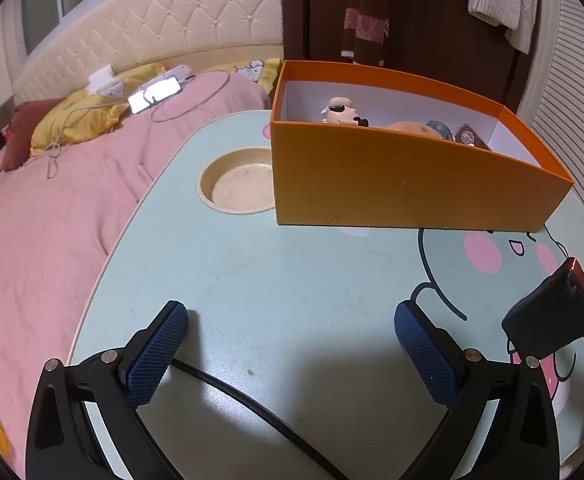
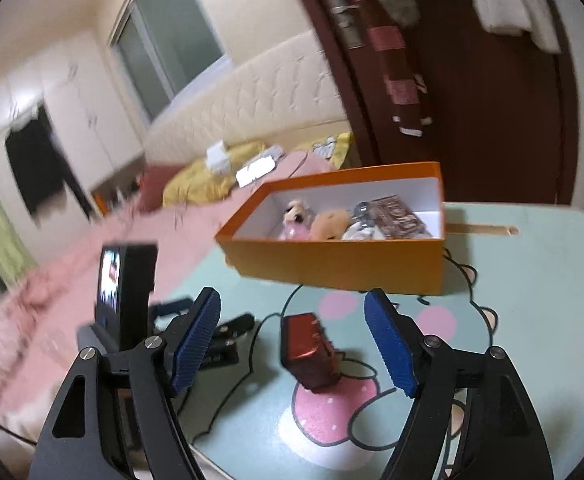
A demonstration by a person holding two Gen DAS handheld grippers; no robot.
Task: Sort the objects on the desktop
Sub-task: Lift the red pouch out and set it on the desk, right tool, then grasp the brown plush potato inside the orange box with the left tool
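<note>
An orange box (image 1: 391, 176) stands at the back of the mint table (image 1: 276, 280); it also shows in the right wrist view (image 2: 331, 260). It holds a small figurine (image 1: 339, 110), a tan plush (image 2: 329, 222) and other small items. A dark red shiny block (image 2: 309, 350) lies on the table between and just beyond my right gripper's (image 2: 292, 340) open fingers. It also shows at the right edge of the left wrist view (image 1: 551, 316). My left gripper (image 1: 292, 344) is open and empty, low over the table.
A round cup recess (image 1: 238, 184) sits left of the box. A black cable (image 1: 252, 396) runs under my left gripper. A pink bed (image 1: 52, 208) lies to the left. The other gripper's body with a small screen (image 2: 124, 288) shows at left in the right wrist view.
</note>
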